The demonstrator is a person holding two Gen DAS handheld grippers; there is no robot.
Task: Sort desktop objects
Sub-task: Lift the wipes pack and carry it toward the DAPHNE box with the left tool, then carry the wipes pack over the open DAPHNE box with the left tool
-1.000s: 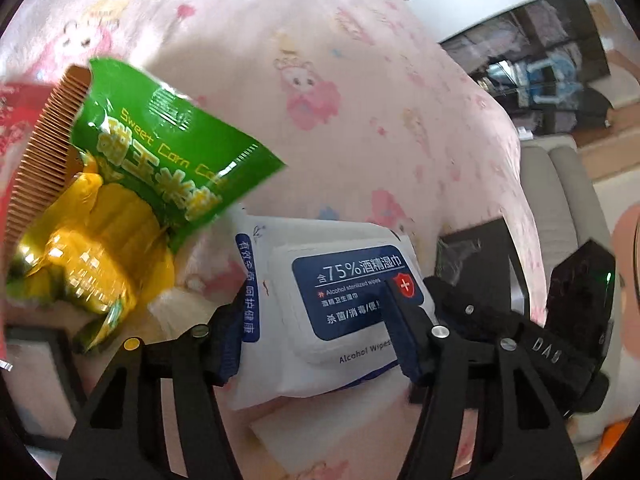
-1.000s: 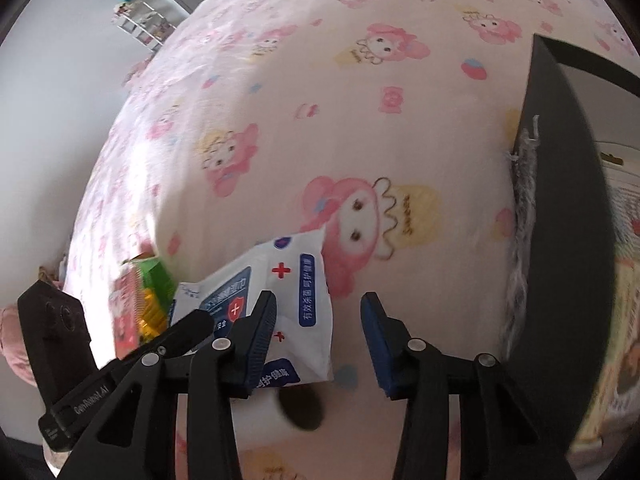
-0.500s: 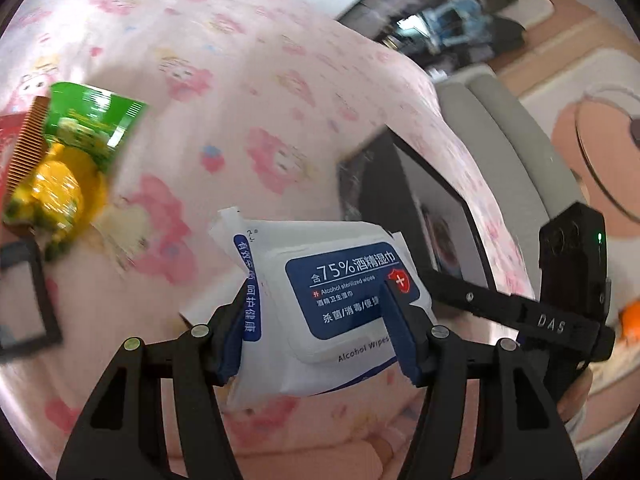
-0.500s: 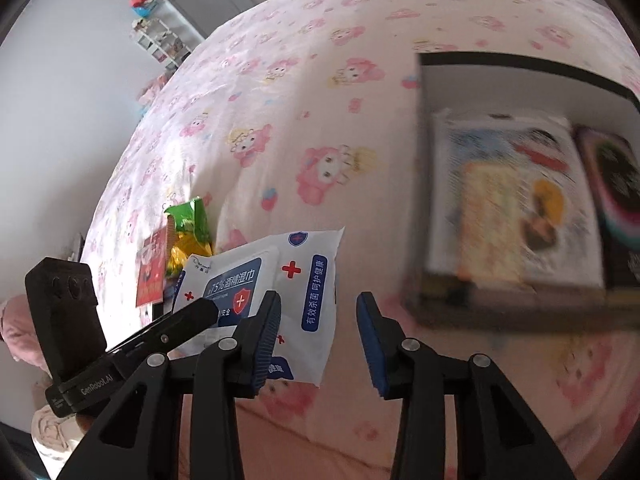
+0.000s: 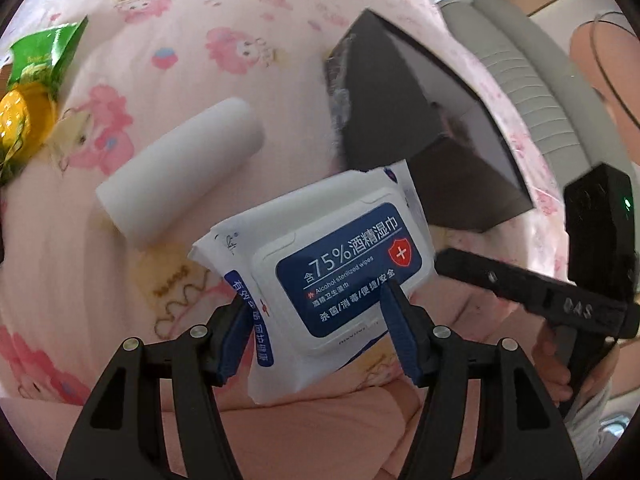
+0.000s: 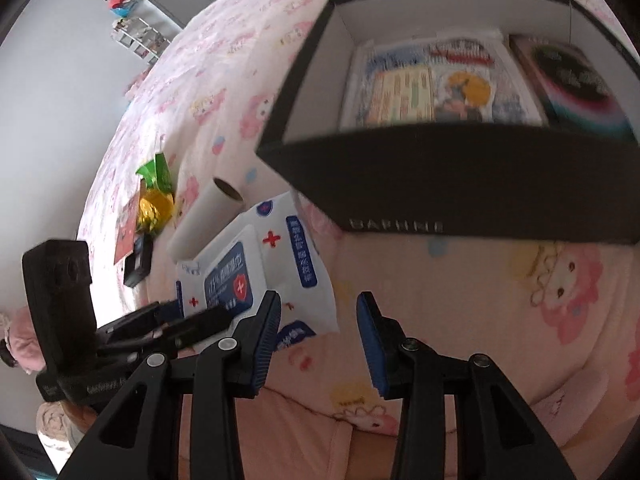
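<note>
My left gripper is shut on a white pack of alcohol wipes with a blue label and holds it above the pink cartoon tablecloth. The pack also shows in the right wrist view, with the left gripper on it. My right gripper is open and empty, just right of the pack. A black box lies ahead of it, open, with printed packets inside. The box also shows in the left wrist view, beyond the pack.
A white paper roll lies on the cloth left of the box. A green and yellow corn snack bag is at the far left. A red card and a small black item lie beside it. The table's front edge is close below.
My left gripper has carried the wipes pack right, away from the snack bag, toward the black box. The right gripper has moved closer to the box, which now fills its upper view.
</note>
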